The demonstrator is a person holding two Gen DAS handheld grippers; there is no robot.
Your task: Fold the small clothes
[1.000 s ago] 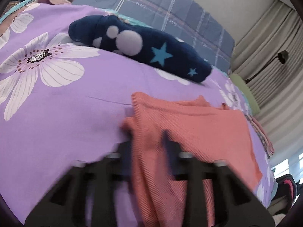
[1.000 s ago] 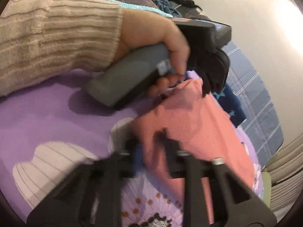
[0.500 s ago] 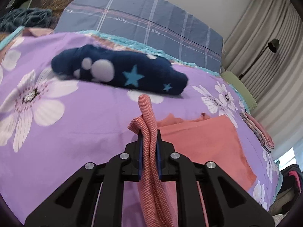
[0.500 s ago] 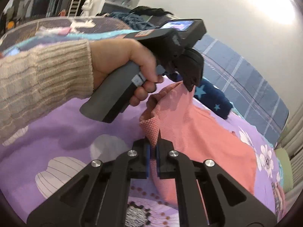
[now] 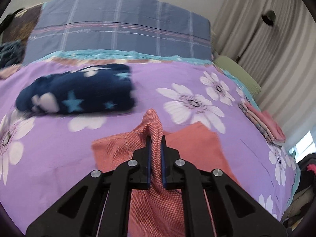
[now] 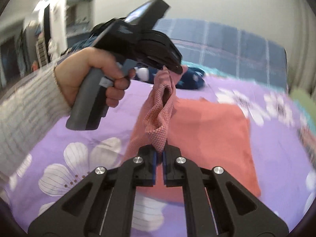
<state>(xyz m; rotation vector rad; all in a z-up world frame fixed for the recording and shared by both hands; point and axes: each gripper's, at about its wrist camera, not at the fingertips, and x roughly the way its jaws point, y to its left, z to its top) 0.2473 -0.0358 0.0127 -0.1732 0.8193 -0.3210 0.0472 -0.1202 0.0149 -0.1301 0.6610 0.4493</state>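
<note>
Since a moment ago both of my grippers have lifted the salmon-pink garment higher off the bed, and the cameras now look more squarely toward the headboard end.

At far left in the left wrist view, a dark blue fleece piece with stars lies on the purple floral bedspread, blurred by motion. Behind it stands a blue plaid pillow. At the middle, my left gripper is clamped on a bunched edge of the garment, the cloth rising in a peak above the fingertips while the rest lies spread on the bedspread beyond and below. To the right, a small stack of folded pink clothes sits near the bed's edge, well apart from the garment.

In the right wrist view, my left hand in a cream knit sleeve grips the handle at left, and the left gripper pinches the garment's upper corner. The cloth hangs slack between the two grippers. At bottom centre my right gripper is closed on the lower corner, and the flat part lies to the right on the bedspread.
</note>
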